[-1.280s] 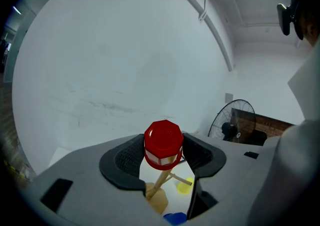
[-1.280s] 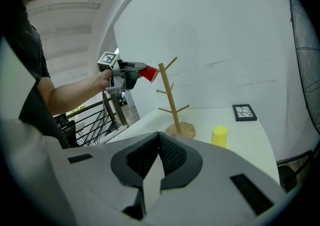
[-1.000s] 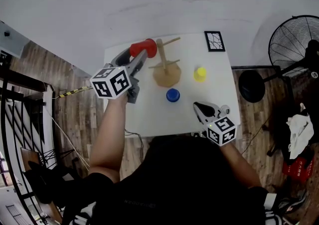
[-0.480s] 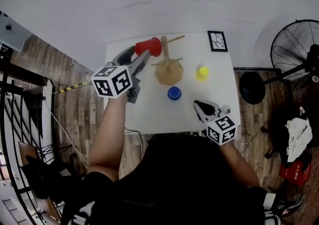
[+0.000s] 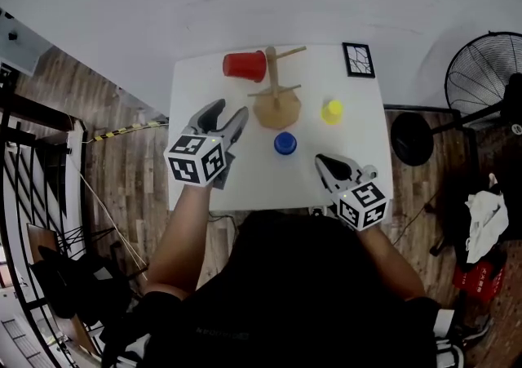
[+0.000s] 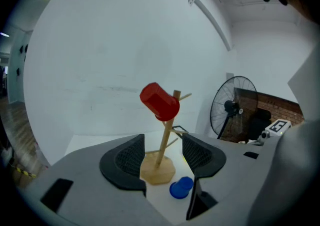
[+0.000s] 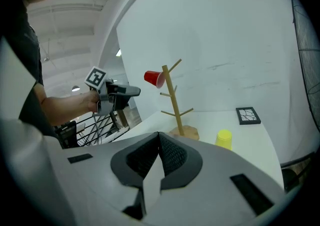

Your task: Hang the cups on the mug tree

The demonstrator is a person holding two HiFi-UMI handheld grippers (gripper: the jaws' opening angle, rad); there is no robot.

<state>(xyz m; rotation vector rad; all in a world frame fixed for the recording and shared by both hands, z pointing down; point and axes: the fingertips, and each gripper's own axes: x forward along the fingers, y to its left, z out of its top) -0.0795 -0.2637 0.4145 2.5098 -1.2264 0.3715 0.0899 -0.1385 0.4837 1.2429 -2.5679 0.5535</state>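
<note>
Cups number three, and one is on the tree: the red cup (image 5: 245, 65) hangs on its side from an upper peg of the wooden tree (image 5: 274, 89), mouth against the trunk, on the side toward the left gripper. The tree stands on its flat base near the far edge of the white table (image 5: 359, 154). The blue cup (image 5: 284, 144) sits mouth down on the table just in front of the base, and the yellow cup (image 5: 331, 111), also mouth down, stands to the right of the base, apart from it. A black-framed card (image 5: 357, 59) lies at the table's far right corner, and a fan (image 5: 481, 73) stands on the floor beyond that edge. The left gripper (image 5: 228, 111) is over the table's left part, short of the tree, its jaws spread apart with nothing gripped; in the left gripper view the trunk and base show in the gap, well beyond the pads. The right gripper (image 5: 323, 164) is over the near right part of the table, jaws pressed together and empty, aimed toward the tree and yellow cup.
</note>
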